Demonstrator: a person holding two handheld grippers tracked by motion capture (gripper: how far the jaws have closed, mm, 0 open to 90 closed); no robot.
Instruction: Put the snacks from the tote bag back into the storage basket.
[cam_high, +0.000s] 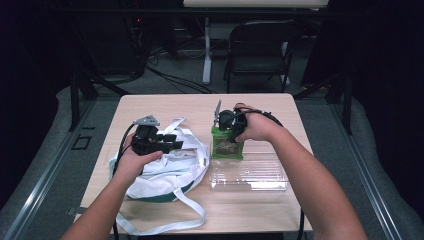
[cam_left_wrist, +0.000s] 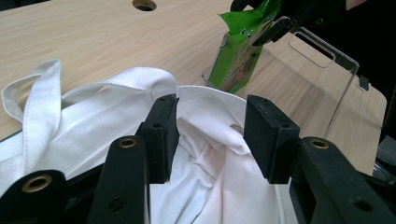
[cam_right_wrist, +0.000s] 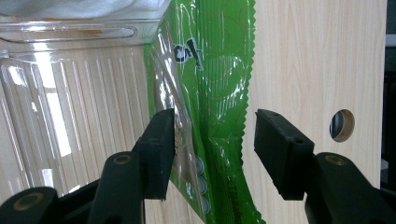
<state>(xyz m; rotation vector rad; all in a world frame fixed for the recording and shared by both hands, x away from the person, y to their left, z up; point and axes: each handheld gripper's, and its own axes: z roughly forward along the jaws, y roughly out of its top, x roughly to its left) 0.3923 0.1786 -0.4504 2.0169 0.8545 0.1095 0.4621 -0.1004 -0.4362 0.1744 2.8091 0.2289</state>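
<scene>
One wooden table (cam_high: 150, 107) bears one white cloth bag (cam_high: 165, 172) with two long white straps (cam_high: 165, 225), one green snack packet (cam_high: 227, 145) and one clear plastic tray (cam_high: 250, 175). Two round holes pierce the tabletop, one hole (cam_left_wrist: 144, 4) in the left gripper view and one hole (cam_right_wrist: 342, 125) in the right gripper view. Two hand-held grippers appear, the left gripper (cam_high: 167, 142) and the right gripper (cam_high: 225, 120). One dark folding chair (cam_high: 260, 50) stands beyond the table.
</scene>
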